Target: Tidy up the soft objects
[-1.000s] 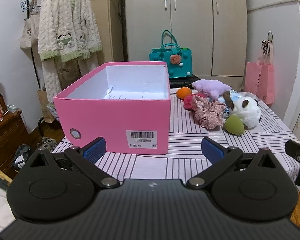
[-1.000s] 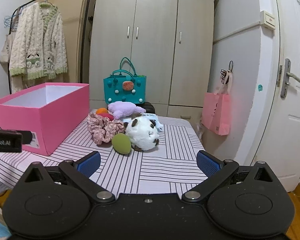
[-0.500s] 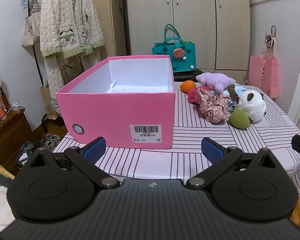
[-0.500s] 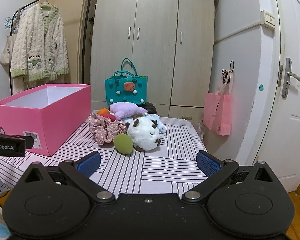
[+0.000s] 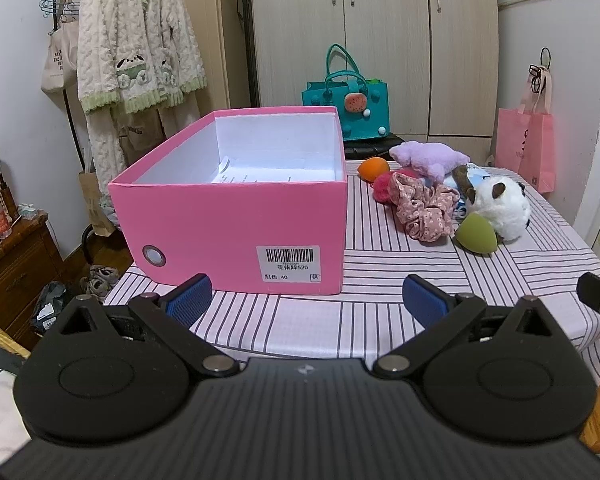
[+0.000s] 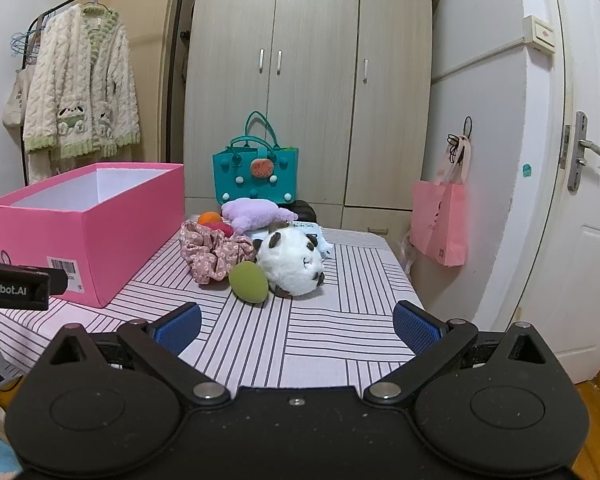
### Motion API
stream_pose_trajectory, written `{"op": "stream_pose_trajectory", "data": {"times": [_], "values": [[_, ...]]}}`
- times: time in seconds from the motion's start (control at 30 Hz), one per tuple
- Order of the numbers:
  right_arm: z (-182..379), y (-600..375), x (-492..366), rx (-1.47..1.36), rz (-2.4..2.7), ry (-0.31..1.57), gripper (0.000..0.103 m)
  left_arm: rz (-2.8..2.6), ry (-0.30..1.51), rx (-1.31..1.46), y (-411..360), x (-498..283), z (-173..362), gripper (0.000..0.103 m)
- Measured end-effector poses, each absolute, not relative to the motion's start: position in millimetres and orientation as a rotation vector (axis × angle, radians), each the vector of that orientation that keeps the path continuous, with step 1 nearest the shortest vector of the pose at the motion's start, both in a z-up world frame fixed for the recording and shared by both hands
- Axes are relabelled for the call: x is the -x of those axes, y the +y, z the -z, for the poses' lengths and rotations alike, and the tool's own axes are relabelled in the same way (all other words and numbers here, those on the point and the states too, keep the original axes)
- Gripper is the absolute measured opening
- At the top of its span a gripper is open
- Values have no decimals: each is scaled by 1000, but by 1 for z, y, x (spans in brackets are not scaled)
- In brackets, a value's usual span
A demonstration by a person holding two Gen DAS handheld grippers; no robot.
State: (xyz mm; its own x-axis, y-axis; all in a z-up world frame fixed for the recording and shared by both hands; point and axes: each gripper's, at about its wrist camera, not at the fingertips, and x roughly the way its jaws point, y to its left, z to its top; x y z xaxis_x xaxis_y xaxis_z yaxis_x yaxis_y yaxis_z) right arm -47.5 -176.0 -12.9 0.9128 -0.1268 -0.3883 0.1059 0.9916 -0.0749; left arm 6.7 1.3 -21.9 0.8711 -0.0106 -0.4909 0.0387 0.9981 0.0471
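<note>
My right claw (image 6: 296, 326), spread and empty, faces the green sponge (image 6: 249, 282) at frame centre; left claw (image 5: 306, 294), likewise spread, fronts the pink box (image 5: 236, 216), the likely receptacle.

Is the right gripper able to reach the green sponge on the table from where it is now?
Probably yes. The right gripper is open, and only bare striped tablecloth lies between it and the green sponge, at the pile's near edge.
</note>
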Motion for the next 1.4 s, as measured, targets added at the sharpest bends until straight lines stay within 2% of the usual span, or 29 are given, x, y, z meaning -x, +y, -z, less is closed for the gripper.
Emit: {"op": "stream_pose_trajectory", "data": {"times": [0.3,0.5,0.87,0.97,1.3,1.4], "values": [[-12,-213,41,-29,-84,314,103,125,517,-70,-8,-17,1,103],[-23,-238,18,52,-142,390,103,216,465,-117,-26,-34,-29,103],[-19,-277,-30,-51,-242,477,102,403,536,-109,-78,-97,-66,103],[-6,-280,-50,-98,-266,504,102,465,564,-116,-102,-117,-62,102],[53,-275,-111,-187,-316,585,84,609,676,-131,-152,-172,-11,95],[59,-271,-119,-178,-308,584,83,616,696,-143,-161,-184,0,94]]}}
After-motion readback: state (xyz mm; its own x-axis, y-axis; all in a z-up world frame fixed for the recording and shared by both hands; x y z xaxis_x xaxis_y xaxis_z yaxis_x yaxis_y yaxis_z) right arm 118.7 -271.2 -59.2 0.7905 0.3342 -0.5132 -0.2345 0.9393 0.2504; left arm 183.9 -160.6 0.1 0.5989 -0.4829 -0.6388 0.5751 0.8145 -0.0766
